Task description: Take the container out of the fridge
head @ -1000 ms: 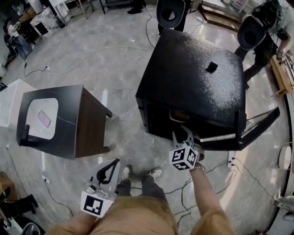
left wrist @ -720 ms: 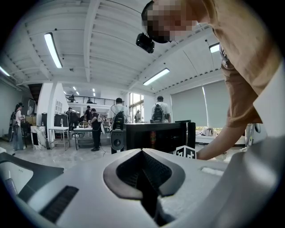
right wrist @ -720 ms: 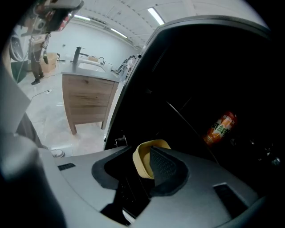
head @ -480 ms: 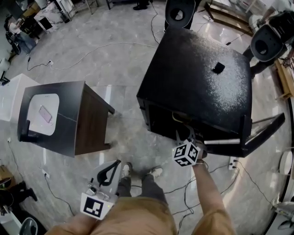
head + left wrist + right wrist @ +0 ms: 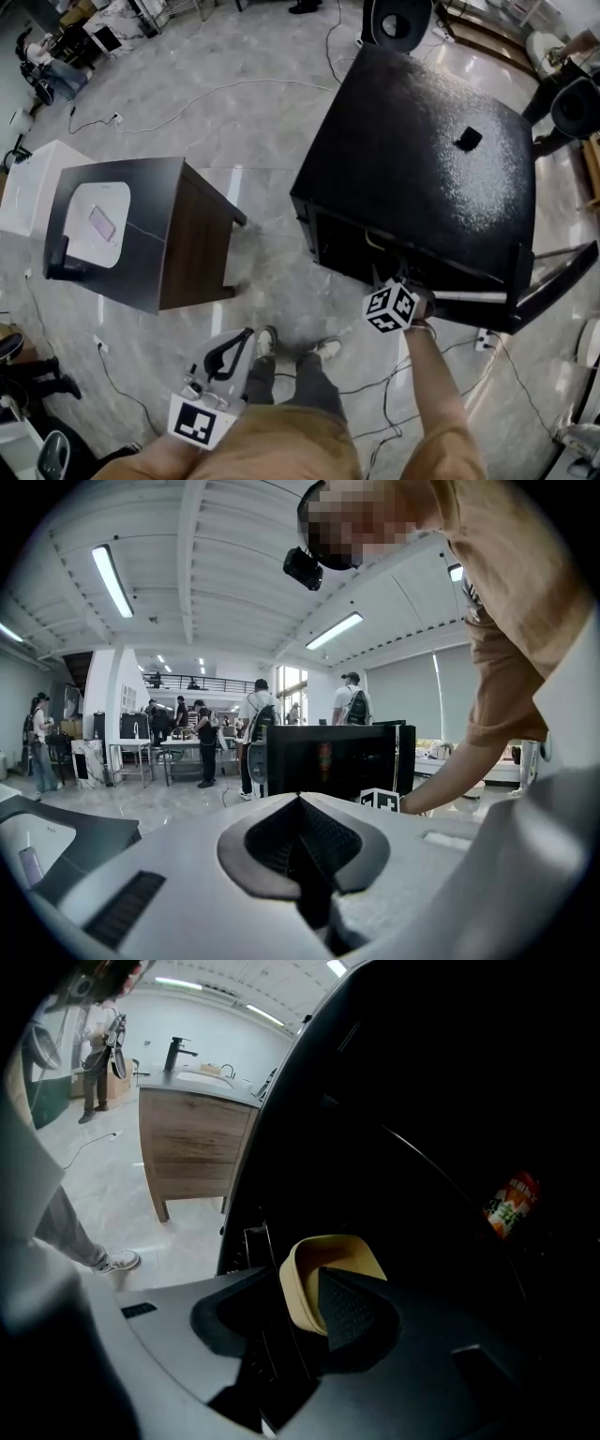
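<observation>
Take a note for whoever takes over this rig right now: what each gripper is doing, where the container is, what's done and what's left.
Left gripper: jaws together, empty, held low, away from the fridge.
Right gripper: inside the fridge, jaws opening, with the near wall of the yellow container between them. One jaw is inside it and one outside; it is not clamped yet.
Container: upright, in the fridge.
Done: fridge open, right gripper lined up on the container.
Left: close on the wall and bring the container out.
</observation>
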`<state>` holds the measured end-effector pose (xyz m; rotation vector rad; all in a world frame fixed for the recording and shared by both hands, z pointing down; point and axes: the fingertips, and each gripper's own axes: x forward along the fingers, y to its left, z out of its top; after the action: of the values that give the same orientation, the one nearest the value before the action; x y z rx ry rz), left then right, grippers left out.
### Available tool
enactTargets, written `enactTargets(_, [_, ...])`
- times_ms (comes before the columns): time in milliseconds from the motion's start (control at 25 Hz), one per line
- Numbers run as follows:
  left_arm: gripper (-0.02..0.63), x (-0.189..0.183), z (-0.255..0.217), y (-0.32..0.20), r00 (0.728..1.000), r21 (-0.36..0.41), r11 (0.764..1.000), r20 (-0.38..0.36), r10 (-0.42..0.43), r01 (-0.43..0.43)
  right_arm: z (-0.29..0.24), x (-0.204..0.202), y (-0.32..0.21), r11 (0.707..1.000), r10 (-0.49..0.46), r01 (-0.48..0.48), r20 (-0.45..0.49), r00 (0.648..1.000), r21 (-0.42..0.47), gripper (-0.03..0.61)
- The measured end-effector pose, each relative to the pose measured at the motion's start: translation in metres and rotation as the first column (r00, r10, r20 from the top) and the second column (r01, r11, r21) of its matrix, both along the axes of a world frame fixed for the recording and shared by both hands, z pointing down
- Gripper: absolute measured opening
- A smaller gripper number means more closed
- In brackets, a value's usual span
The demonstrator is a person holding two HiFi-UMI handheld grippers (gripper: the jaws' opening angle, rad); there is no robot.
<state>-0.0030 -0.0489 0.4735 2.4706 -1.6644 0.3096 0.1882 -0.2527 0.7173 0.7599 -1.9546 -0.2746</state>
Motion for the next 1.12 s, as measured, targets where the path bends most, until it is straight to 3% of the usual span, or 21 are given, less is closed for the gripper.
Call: enactTargets(1120, [0.002,-0.012,0.012,0.006,0.999,-0.042,0.998,0.018,-0.04,0.041,0.039,-0.001,-0.031,0.996,-0.074,0.068,-0.13,0.989,-0.051,0.149])
